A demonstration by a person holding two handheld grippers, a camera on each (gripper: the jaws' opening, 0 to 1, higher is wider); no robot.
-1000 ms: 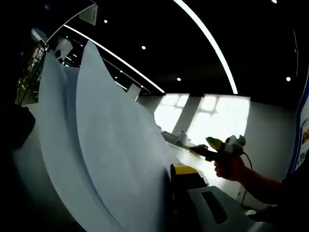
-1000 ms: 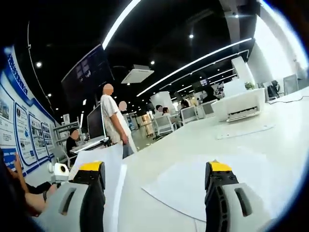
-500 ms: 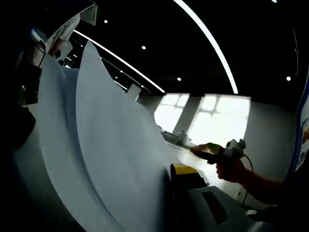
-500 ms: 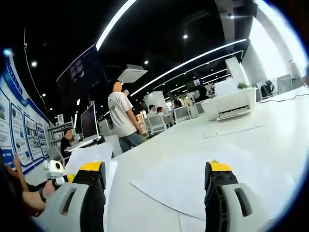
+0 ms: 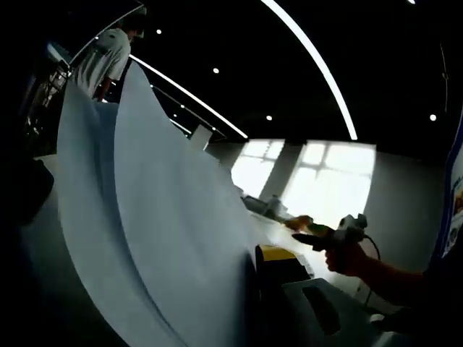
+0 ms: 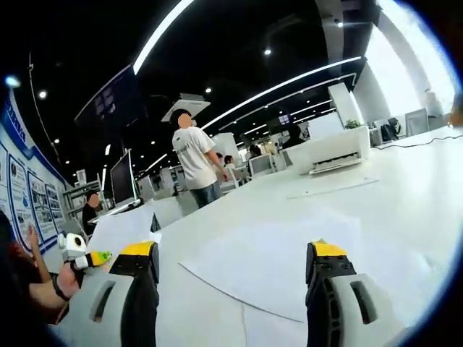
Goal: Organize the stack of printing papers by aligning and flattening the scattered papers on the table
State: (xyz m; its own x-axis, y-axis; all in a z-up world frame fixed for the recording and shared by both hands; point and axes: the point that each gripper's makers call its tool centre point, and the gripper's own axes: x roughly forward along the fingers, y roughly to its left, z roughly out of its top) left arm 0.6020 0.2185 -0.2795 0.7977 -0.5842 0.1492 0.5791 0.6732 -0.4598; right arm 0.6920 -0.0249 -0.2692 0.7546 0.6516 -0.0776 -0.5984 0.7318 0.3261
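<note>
You're in a big open office with long ceiling light strips (image 6: 282,88), bright windows (image 5: 318,173) in the left gripper view, and a wide white table (image 6: 405,181) running out ahead of you in the right gripper view. A person in a white shirt (image 6: 194,155) stands at about 11 o'clock there, well beyond the paper.

Looks like you're mid-gather: your left gripper (image 5: 249,303) has a bunch of sheets (image 5: 152,217) lifted, curving up from 6 toward 11 o'clock. One yellow-tipped jaw sits tight against the paper's edge; the other is hidden behind the sheets, so I'd guess it's pinching them.

Your right gripper (image 6: 235,256) has its jaws spread wide, nothing between them, with a loose sheet (image 6: 275,253) lying flat on the table just beyond the tips. Another sheet (image 6: 333,189) lies further off at 1 o'clock.

Next move, I'd say: bring the lifted bunch down onto the flat sheet, then use the free gripper to square the edges. Go easy, since held paper bows and slides.
</note>
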